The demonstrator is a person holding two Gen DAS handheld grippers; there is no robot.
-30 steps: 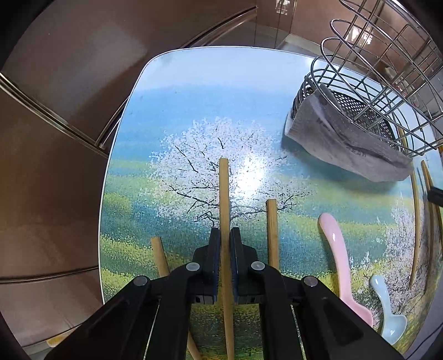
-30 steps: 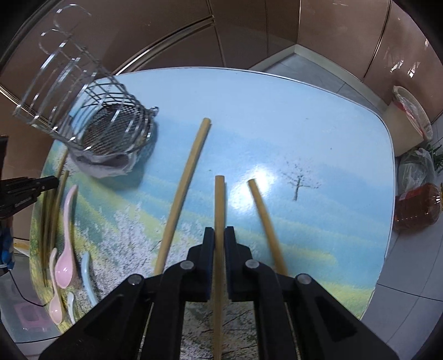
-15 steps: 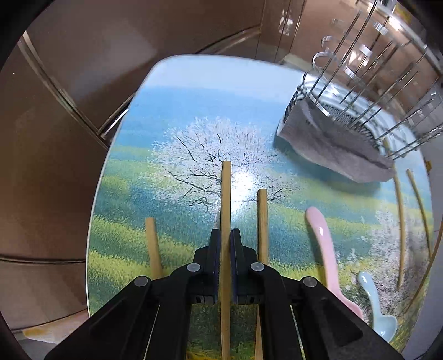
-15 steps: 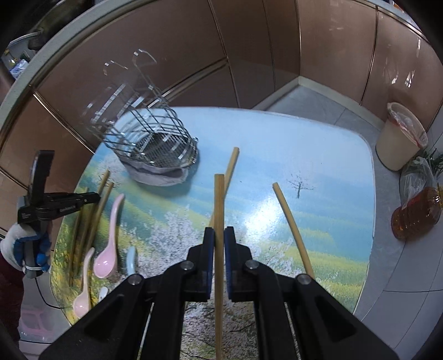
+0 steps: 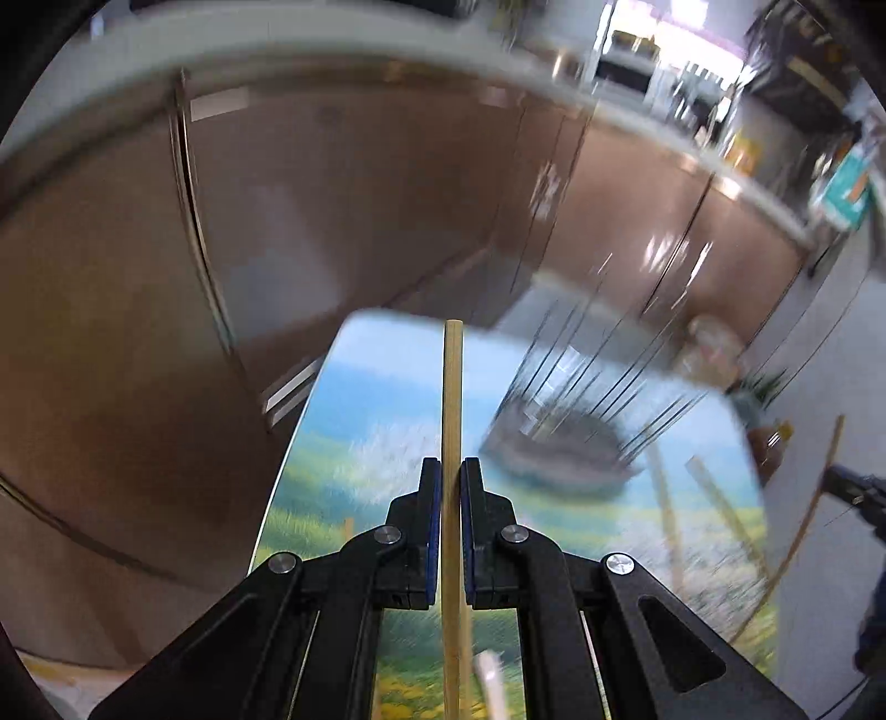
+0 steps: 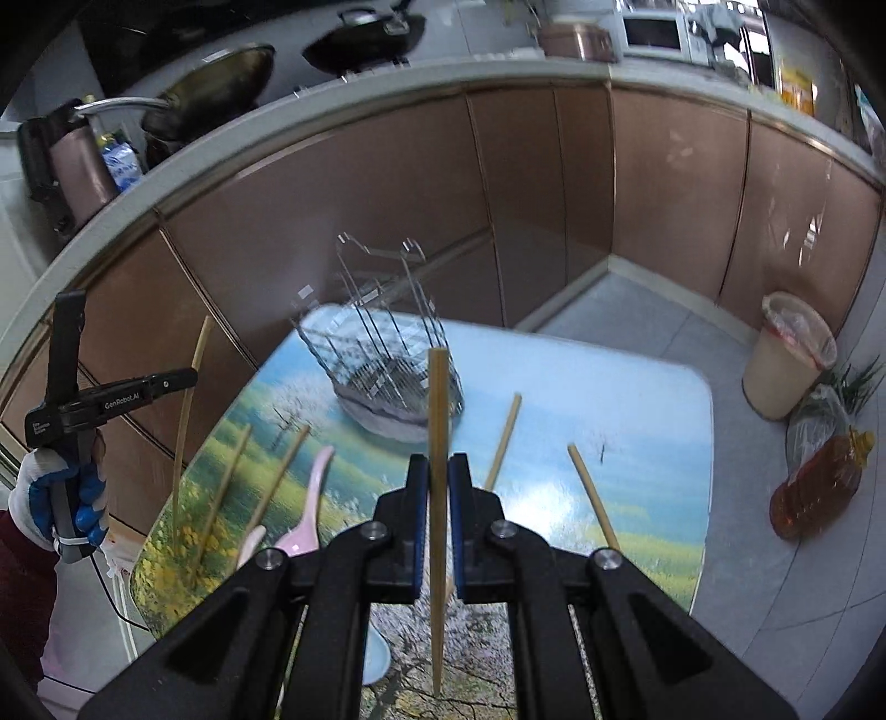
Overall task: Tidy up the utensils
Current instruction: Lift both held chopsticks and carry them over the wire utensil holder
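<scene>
Each tool, left [image 5: 451, 476] and right [image 6: 437, 473], is clamped on one straight, pale wooden chopstick [image 5: 452, 421] [image 6: 437, 443], seemingly clear of the blurred tabletop [image 5: 382, 399].

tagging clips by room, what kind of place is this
Most likely a home kitchen: woks on a stove along the counter, a microwave further along, brown cabinets beneath, and a small table strewn with chopsticks and spoons.

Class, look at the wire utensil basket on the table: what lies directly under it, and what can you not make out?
A grey cloth lies bunched under the wire basket, showing around its base. The basket appears empty. Whatever sits beneath the cloth is covered.
</scene>
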